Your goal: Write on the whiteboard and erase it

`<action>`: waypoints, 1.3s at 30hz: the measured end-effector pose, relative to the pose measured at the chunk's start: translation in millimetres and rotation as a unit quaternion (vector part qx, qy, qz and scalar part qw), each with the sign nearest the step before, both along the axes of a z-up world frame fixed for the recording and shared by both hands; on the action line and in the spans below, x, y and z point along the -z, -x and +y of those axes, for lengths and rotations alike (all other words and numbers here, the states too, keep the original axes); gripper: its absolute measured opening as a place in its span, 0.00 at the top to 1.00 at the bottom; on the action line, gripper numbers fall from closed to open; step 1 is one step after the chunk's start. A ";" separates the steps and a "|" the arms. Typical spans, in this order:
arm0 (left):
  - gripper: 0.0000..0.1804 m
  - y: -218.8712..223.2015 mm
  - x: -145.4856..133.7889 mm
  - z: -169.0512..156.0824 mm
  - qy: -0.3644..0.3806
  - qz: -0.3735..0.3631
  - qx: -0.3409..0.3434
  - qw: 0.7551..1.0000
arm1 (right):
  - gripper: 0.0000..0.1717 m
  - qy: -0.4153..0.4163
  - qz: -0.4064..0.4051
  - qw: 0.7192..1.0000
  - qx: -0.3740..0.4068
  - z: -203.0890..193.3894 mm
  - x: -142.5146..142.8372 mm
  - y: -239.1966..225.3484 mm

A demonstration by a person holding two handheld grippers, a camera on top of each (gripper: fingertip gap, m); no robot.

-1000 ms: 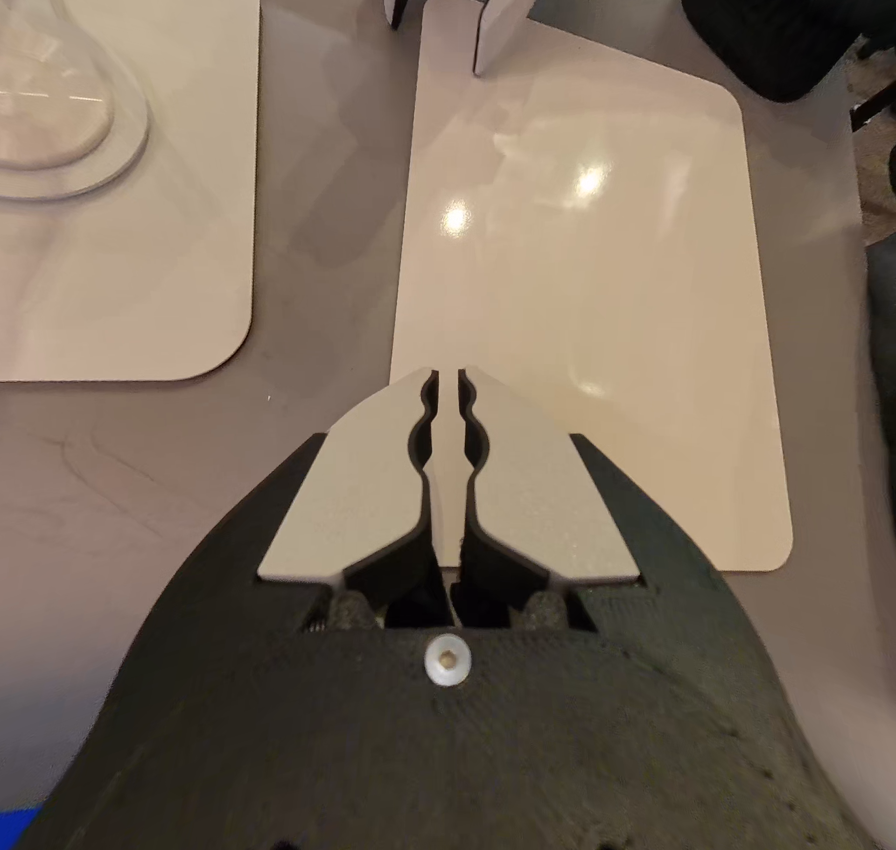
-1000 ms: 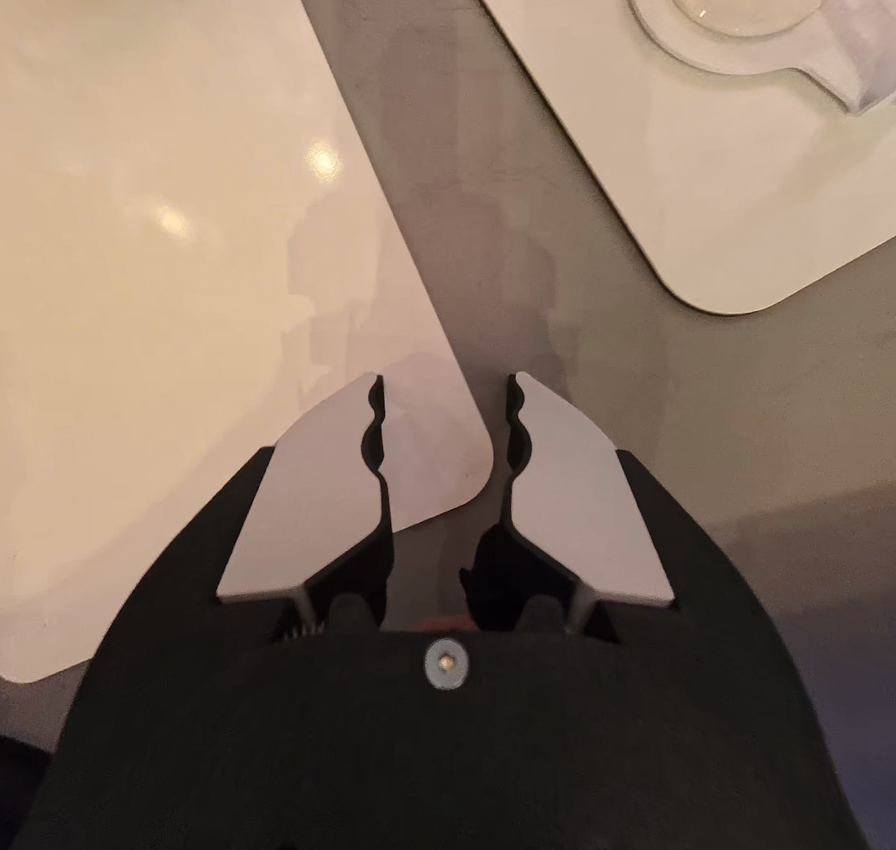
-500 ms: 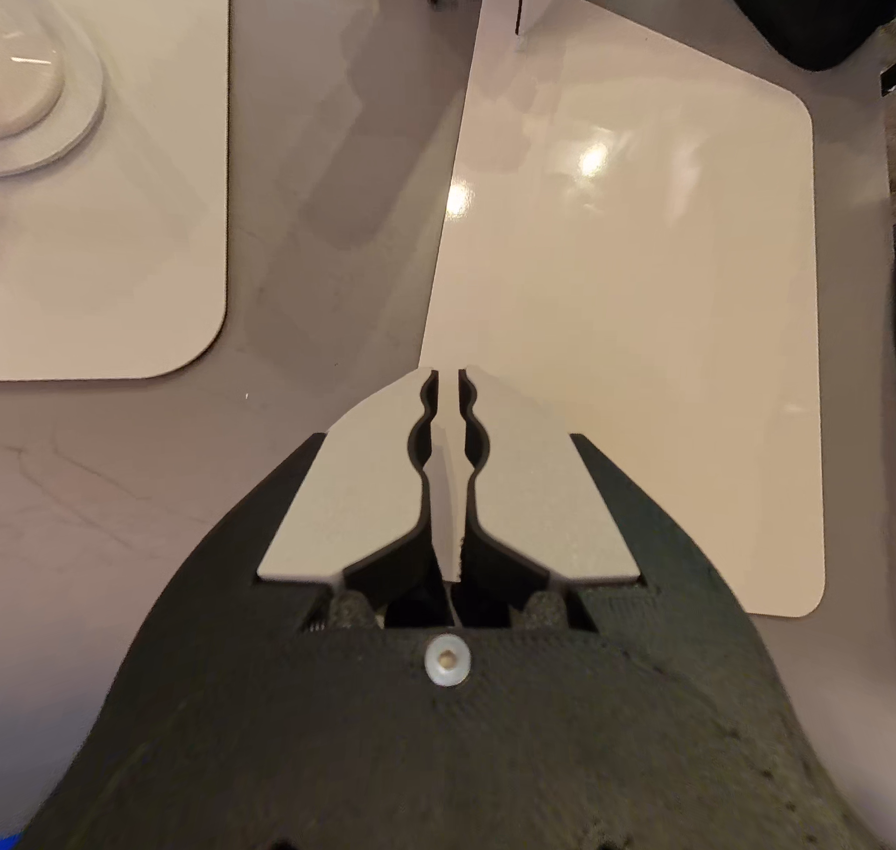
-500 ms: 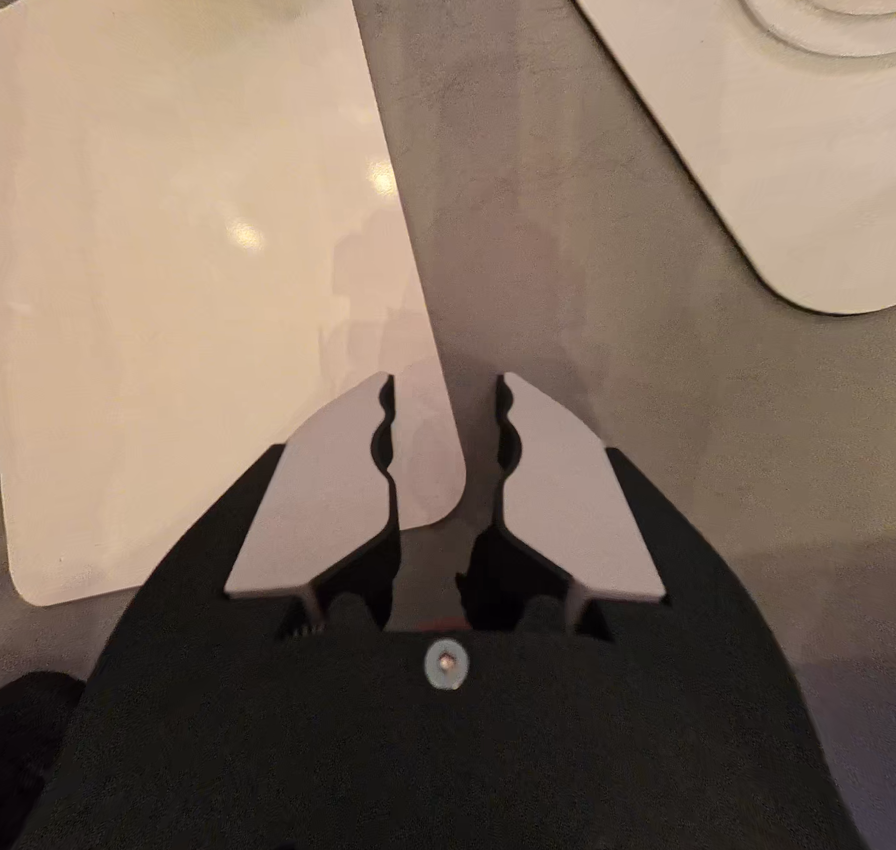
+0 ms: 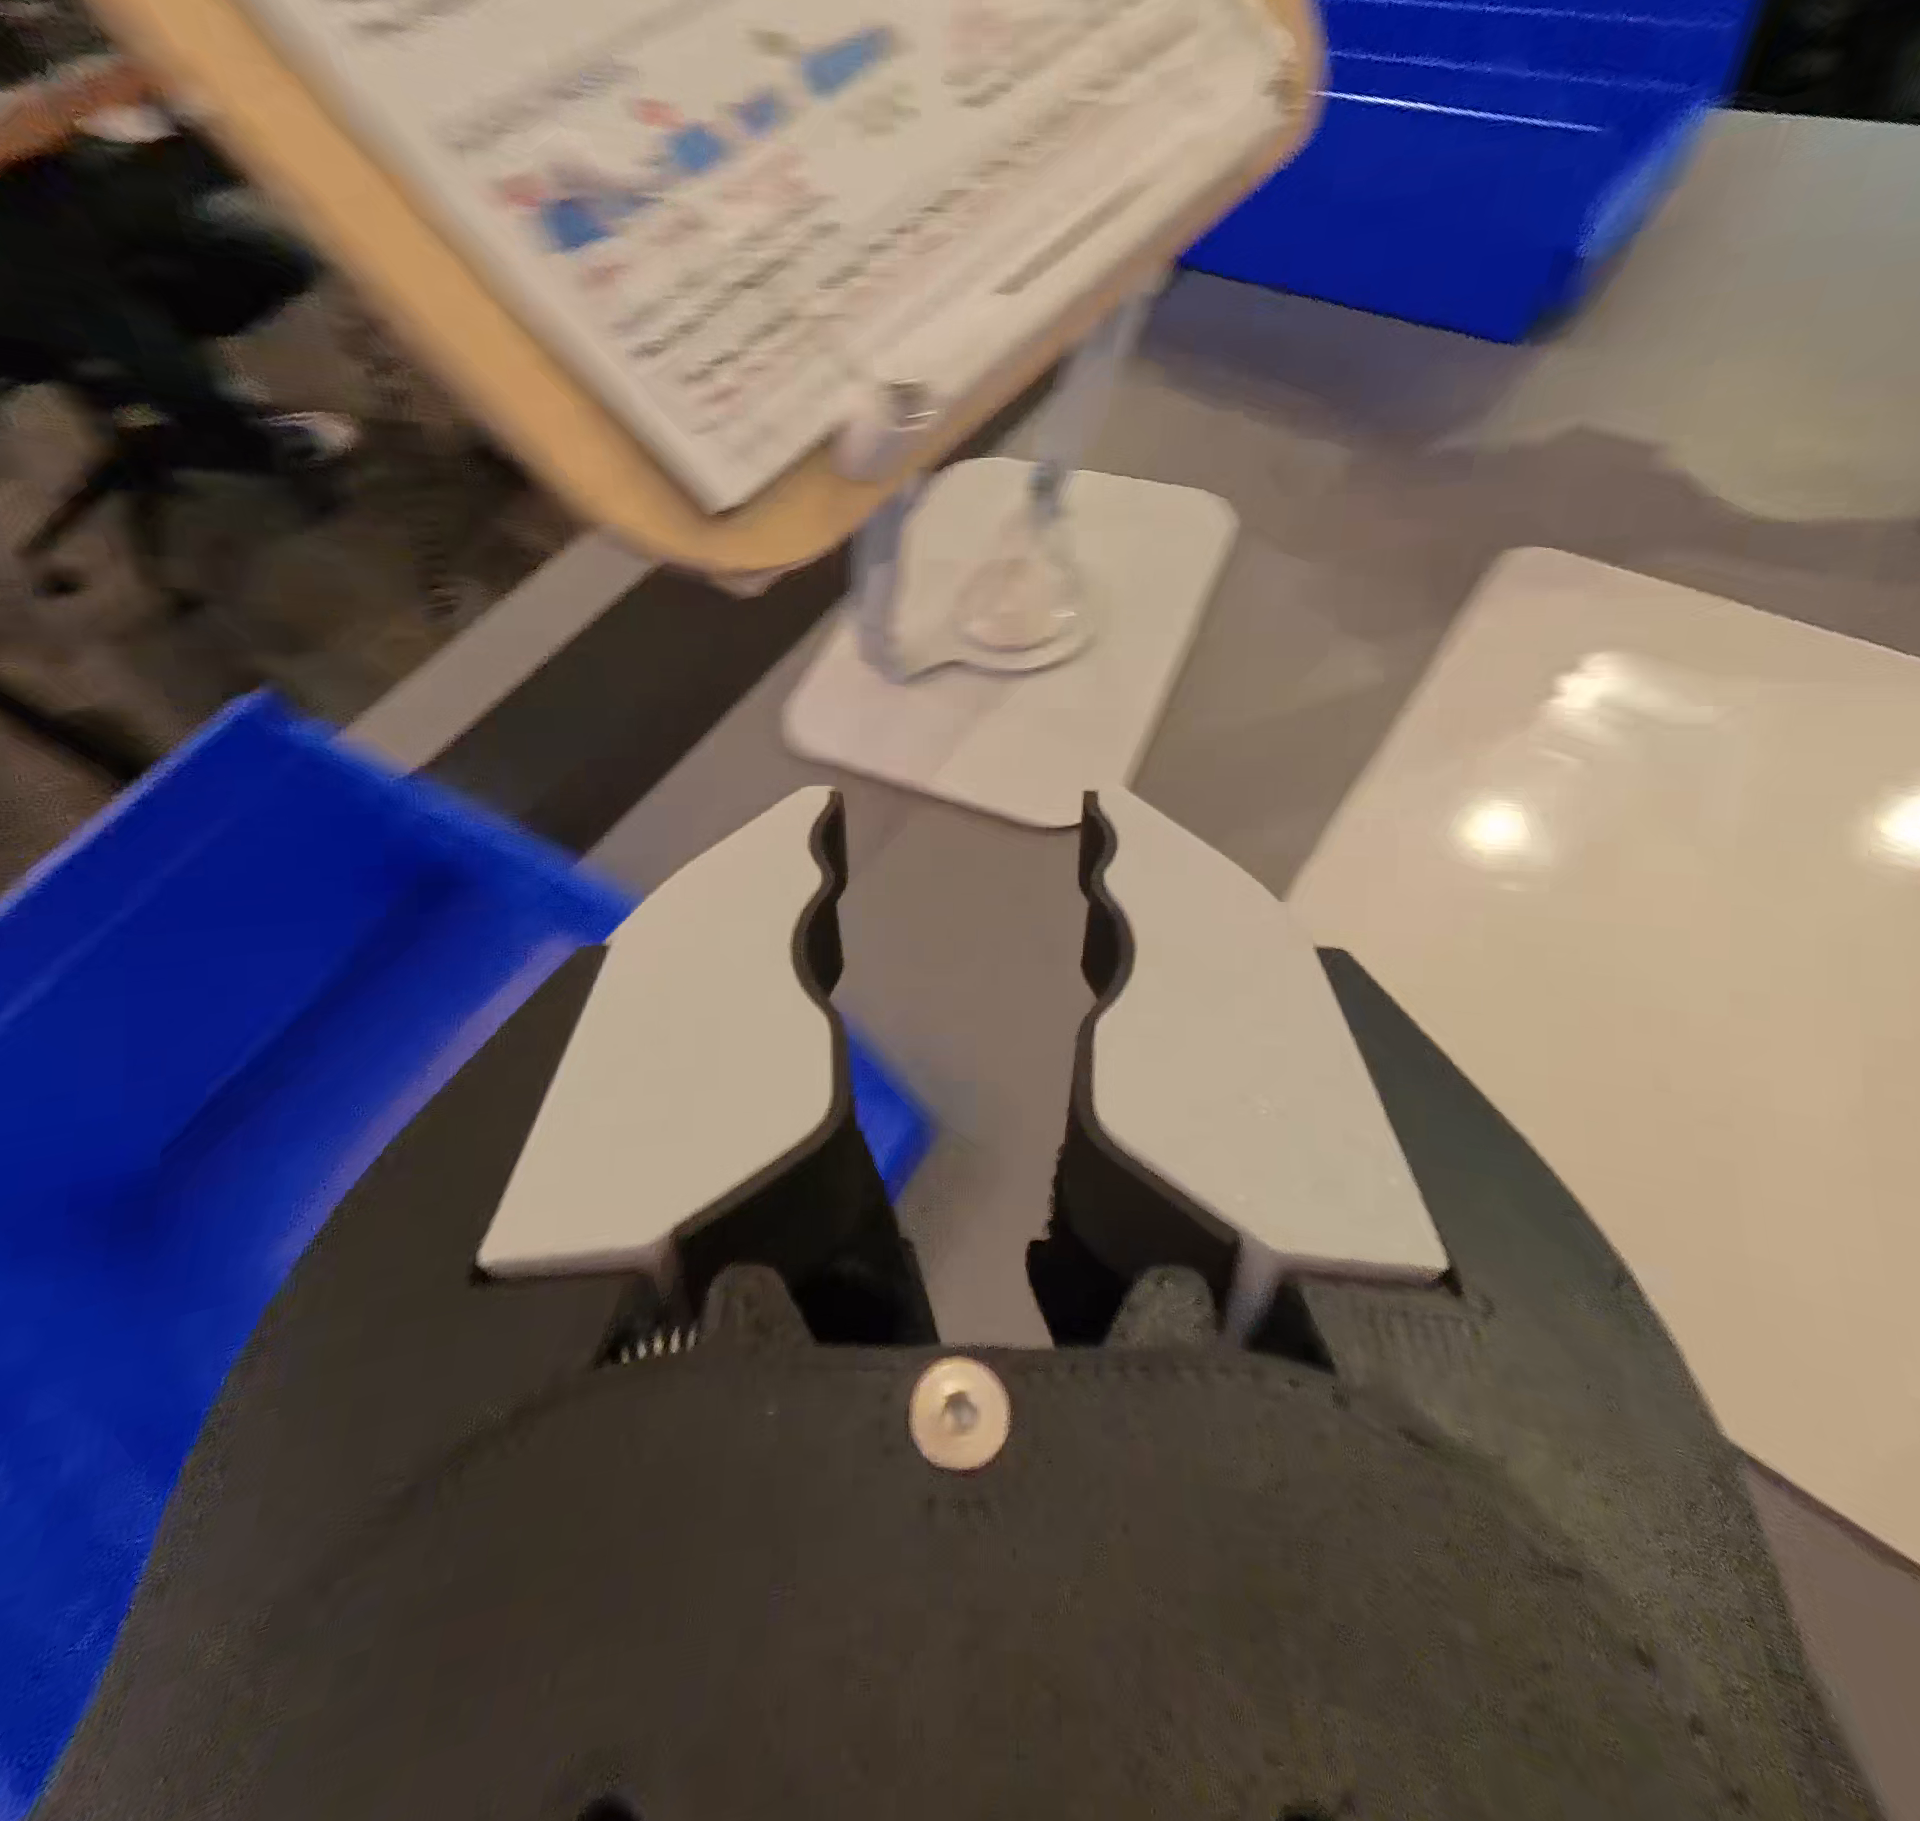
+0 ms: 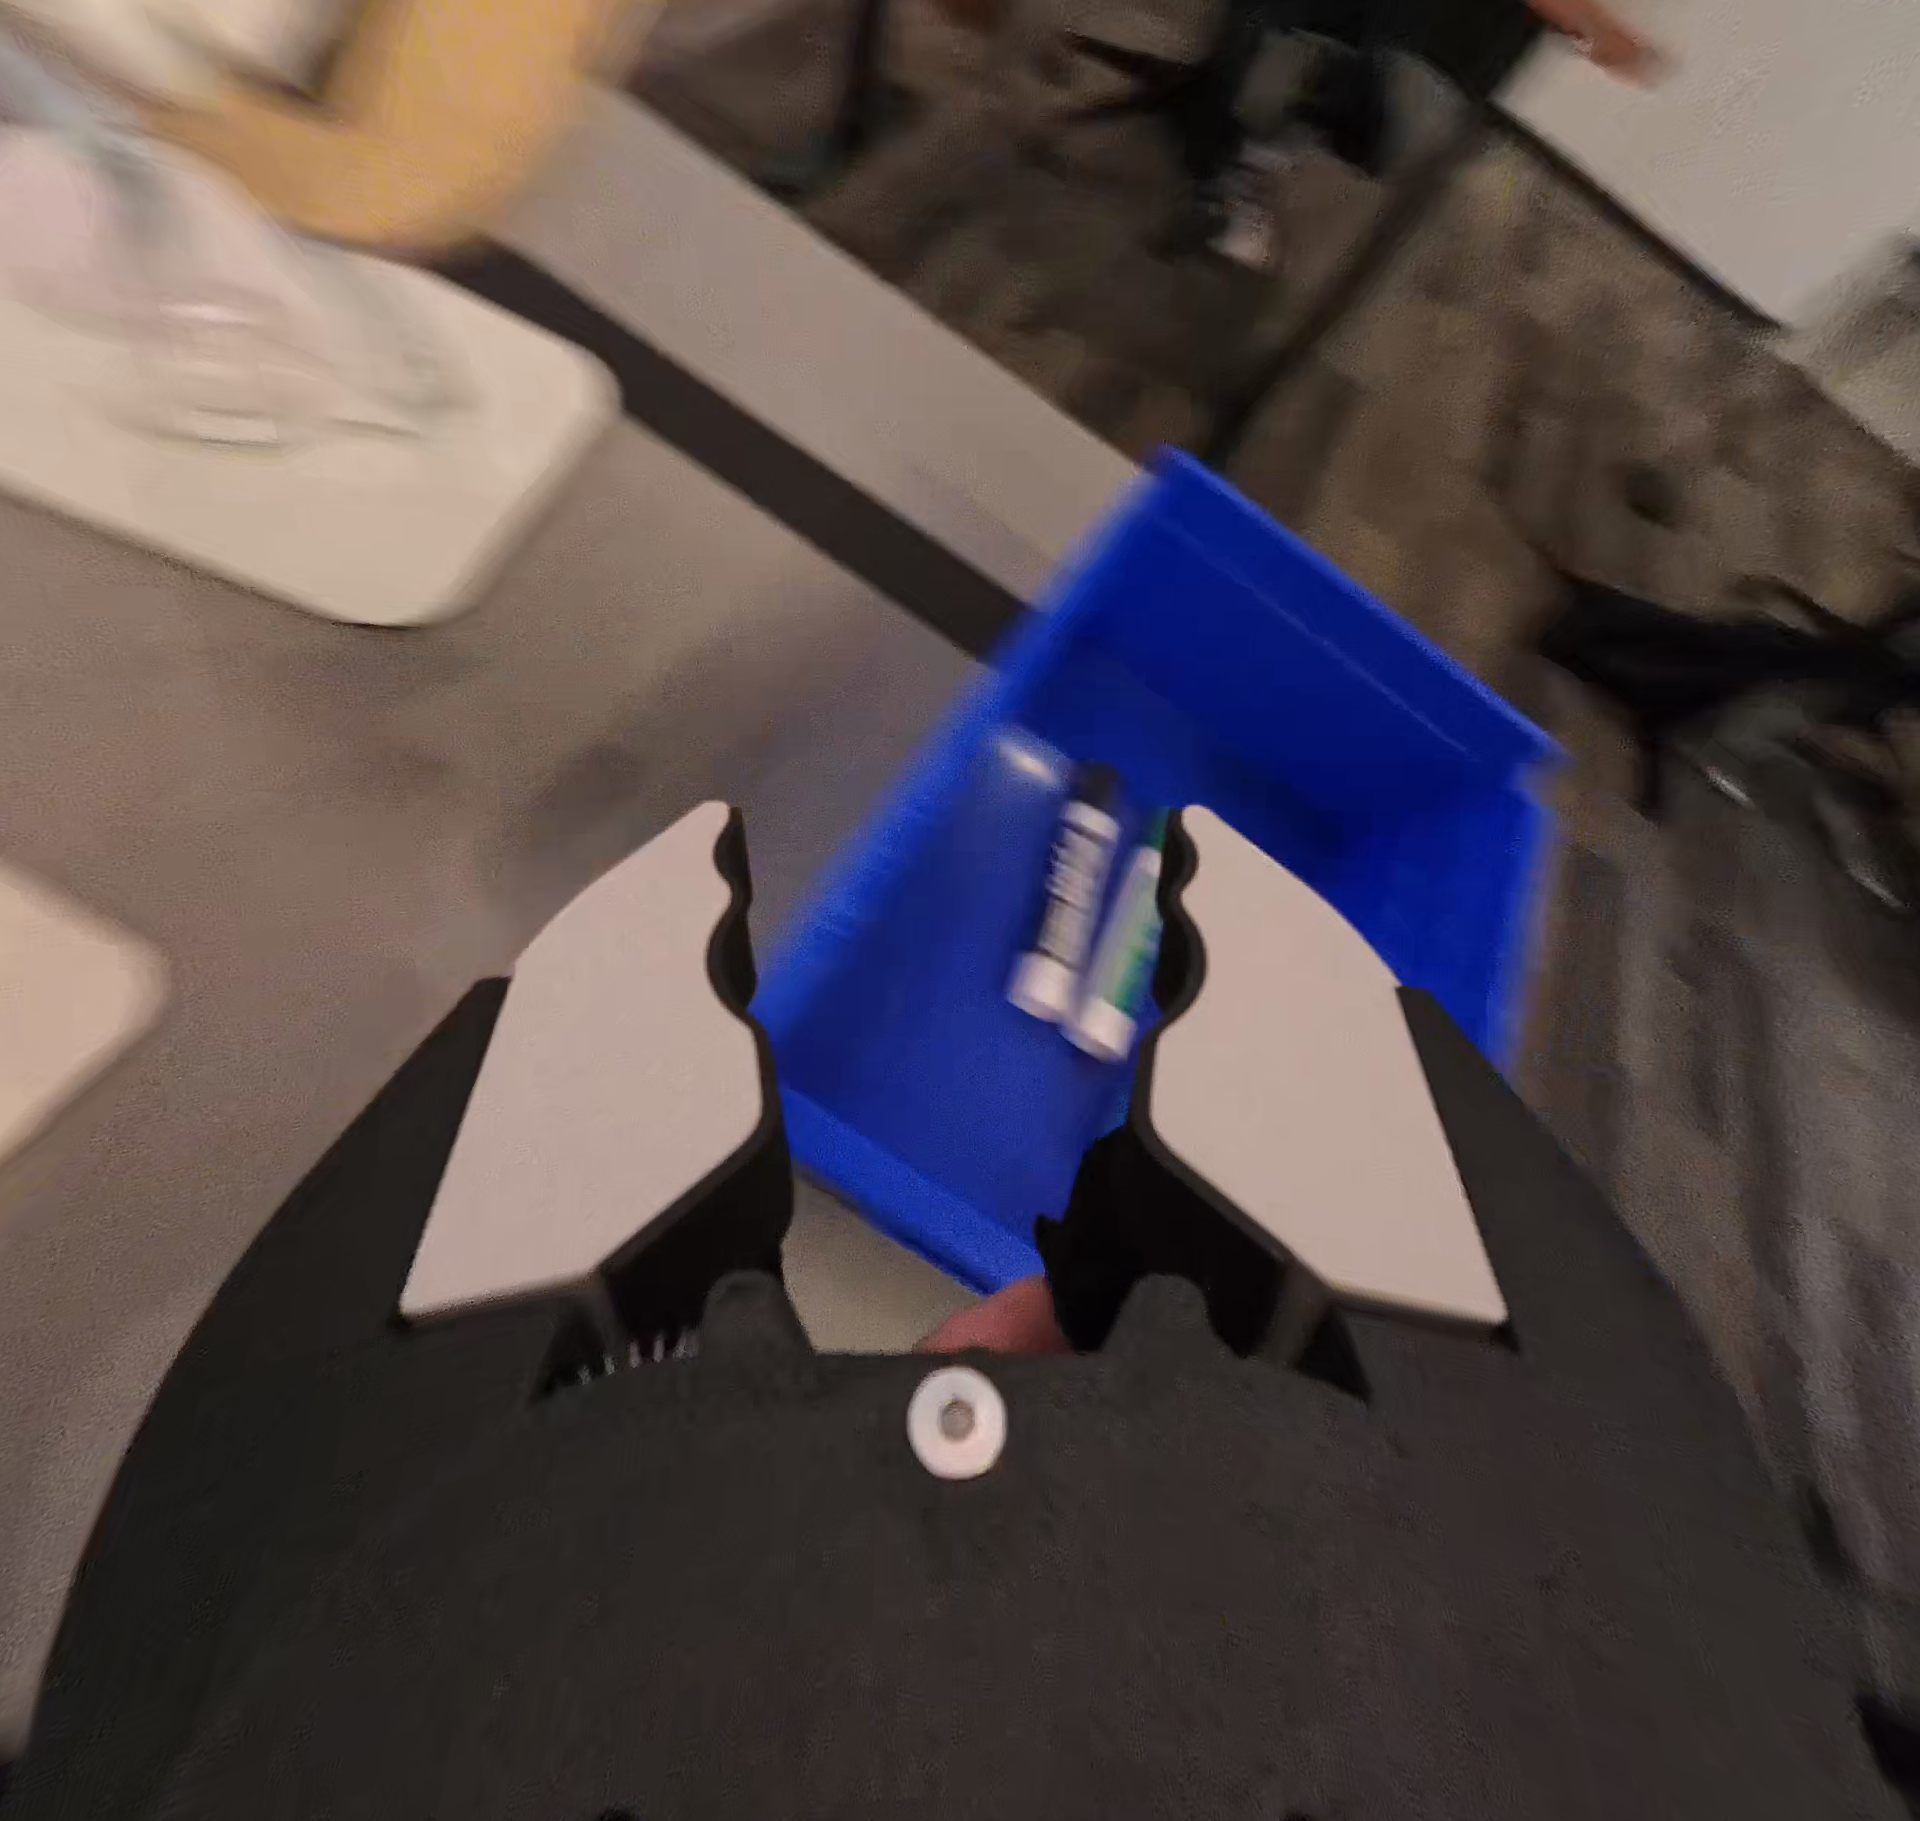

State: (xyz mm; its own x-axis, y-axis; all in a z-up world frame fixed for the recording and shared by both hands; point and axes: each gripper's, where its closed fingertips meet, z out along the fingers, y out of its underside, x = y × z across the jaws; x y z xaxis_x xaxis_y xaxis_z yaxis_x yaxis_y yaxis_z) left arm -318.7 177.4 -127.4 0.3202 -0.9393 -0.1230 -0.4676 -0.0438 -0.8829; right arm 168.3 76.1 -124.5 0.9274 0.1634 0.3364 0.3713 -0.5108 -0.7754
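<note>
We see a grey table (image 5: 1299,545) carrying a glossy whiteboard (image 5: 1621,1044) and a smaller white board (image 5: 1039,722). Blue bins (image 6: 935,1075) also rest on it, one holding two markers (image 6: 1086,924).

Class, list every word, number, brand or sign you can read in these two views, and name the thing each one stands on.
None can be read.
Printed sheet on the tan board: lines of print and coloured figures, too blurred to read.
Two markers in the blue bin: label print, blurred.
Whiteboard: blank, only glare.
</note>
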 end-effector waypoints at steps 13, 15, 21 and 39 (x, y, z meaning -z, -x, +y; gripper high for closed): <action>0.62 201.0 61.4 97.5 0.048 -0.010 -0.339 0.940 | 0.55 0.041 0.091 0.966 0.238 -73.7 94.2 -191.6; 0.61 202.6 72.5 101.4 0.060 -0.017 -0.349 0.935 | 0.56 0.052 0.097 0.965 0.236 -73.2 104.1 -192.8; 0.58 219.4 72.6 113.2 0.048 -0.018 -0.399 0.915 | 0.62 0.083 0.117 0.962 0.233 -67.0 125.1 -191.8; 0.97 230.9 135.3 116.9 0.153 -0.003 -0.405 0.901 | 0.95 0.109 0.147 0.966 0.184 -60.5 137.4 -177.8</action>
